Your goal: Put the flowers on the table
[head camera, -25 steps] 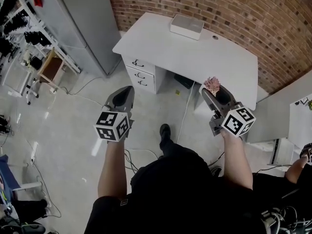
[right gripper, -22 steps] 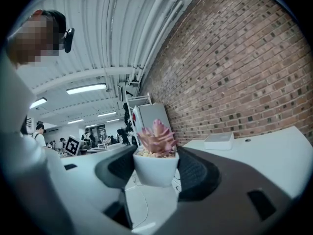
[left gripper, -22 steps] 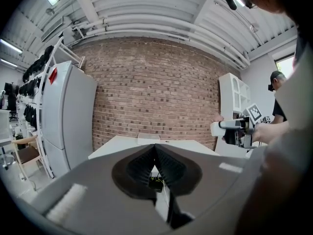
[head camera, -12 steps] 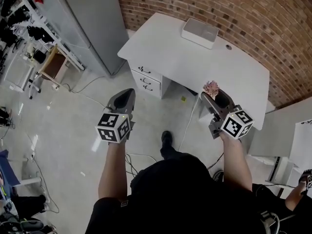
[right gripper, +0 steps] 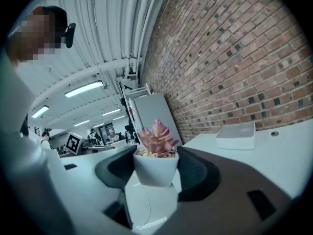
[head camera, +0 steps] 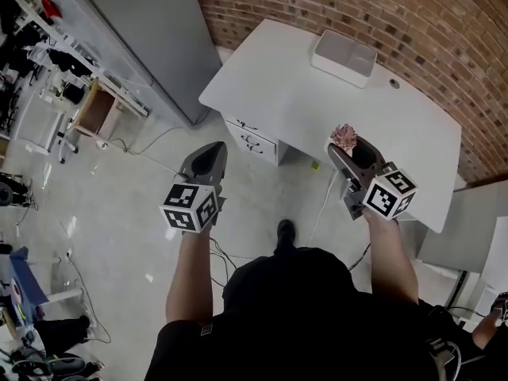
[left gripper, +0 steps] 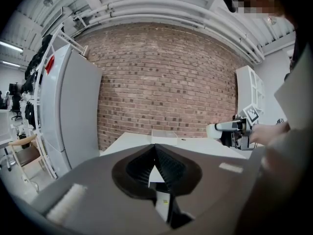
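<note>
A small white pot with a pink succulent, the flower pot [right gripper: 155, 164], sits between the jaws of my right gripper [right gripper: 155, 168], which is shut on it. In the head view the flower pot [head camera: 344, 137] hangs over the near edge of the white desk [head camera: 302, 94], carried by the right gripper [head camera: 349, 151]. My left gripper [head camera: 209, 161] is held over the floor left of the desk's drawers, jaws together and empty. The left gripper view shows its pads [left gripper: 164, 163] meeting, with the white desk [left gripper: 195, 146] ahead.
A flat white box [head camera: 344, 57] lies at the desk's far side against the brick wall [head camera: 413, 14]. A grey cabinet [head camera: 151, 30] stands left of the desk. Shelving and a small wooden table [head camera: 94, 111] are at far left. Cables [head camera: 317, 213] run across the floor.
The desk has shifted in the head view as I stepped closer; the right gripper with the pot now sits over the desk's near edge. Both grippers keep their grip states.
</note>
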`<state>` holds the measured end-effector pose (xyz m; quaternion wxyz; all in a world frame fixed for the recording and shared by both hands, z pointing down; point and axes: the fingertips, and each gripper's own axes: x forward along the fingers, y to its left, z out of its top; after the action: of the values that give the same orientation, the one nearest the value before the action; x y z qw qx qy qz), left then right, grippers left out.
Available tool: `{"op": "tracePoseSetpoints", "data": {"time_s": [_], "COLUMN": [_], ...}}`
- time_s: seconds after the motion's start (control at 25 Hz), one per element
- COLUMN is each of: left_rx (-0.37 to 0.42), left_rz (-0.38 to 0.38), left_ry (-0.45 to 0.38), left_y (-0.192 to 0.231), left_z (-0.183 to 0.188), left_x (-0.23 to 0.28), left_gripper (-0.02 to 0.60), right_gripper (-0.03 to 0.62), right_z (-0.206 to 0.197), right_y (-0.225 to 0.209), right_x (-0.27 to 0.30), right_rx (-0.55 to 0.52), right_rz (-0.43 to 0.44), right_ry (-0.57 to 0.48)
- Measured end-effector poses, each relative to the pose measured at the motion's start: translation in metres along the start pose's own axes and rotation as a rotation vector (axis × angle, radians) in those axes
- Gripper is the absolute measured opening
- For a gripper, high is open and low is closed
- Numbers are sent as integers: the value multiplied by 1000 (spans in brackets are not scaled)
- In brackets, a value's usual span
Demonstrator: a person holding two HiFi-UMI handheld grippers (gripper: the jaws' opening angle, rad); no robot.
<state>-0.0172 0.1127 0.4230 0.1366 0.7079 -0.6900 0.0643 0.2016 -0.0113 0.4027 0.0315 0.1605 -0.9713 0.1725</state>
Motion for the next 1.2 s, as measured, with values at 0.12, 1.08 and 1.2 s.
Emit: {"op": "tracePoseSetpoints", "data": {"time_s": [0.12, 1.08, 1.2], "left_rx": [-7, -20, -12], "left_rz": [17, -68, -91], "left_ry": [-2, -63, -56], "left_y": [13, 227, 262], "left_z": [2, 61, 73], "left_x": [0, 81, 95], "left_gripper": [9, 9, 9], "right_gripper": [244, 244, 244], "right_z": [4, 38, 45], "right_y": [0, -5, -2], "right_x": [14, 226, 263], "right_rx": [-1, 6, 16], "right_rz": [18, -65, -90], "right_ry": [5, 34, 25]}}
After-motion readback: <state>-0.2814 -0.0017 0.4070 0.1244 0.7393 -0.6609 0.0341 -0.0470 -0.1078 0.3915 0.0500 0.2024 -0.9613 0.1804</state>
